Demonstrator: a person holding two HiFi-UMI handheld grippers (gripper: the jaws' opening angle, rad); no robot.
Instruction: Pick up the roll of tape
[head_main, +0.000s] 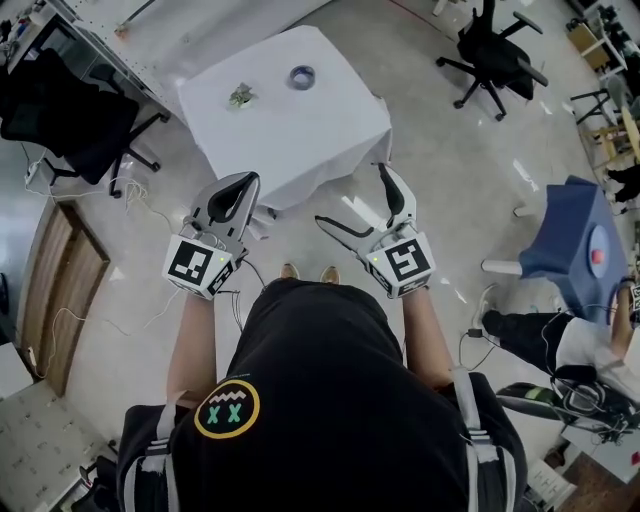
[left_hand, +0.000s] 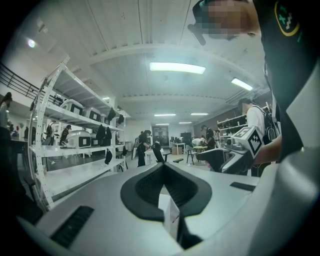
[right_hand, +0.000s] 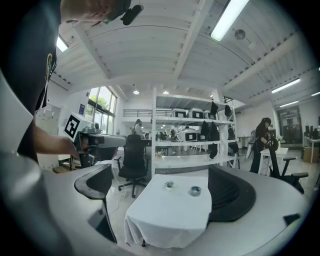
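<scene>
The roll of tape (head_main: 302, 76) is a small bluish ring lying flat on a table draped in white cloth (head_main: 300, 140), toward its far side. In the right gripper view the tape (right_hand: 195, 190) lies ahead on the cloth (right_hand: 165, 220), between the spread jaws. My right gripper (head_main: 360, 205) is open and empty, held short of the table's near edge. In its own view the right gripper (right_hand: 160, 176) frames the table. My left gripper (head_main: 238, 192) is shut with nothing in it, level with the right one. Its own view shows the left gripper (left_hand: 164, 169) with pads meeting.
A small potted plant (head_main: 241, 96) stands left of the tape, also the plant (right_hand: 169, 185) in the right gripper view. Black office chairs (head_main: 70, 120) (head_main: 495, 55) flank the table. A blue stool (head_main: 575, 240) and a seated person's legs (head_main: 530, 335) are at the right. Shelving (right_hand: 187, 135) stands behind the table.
</scene>
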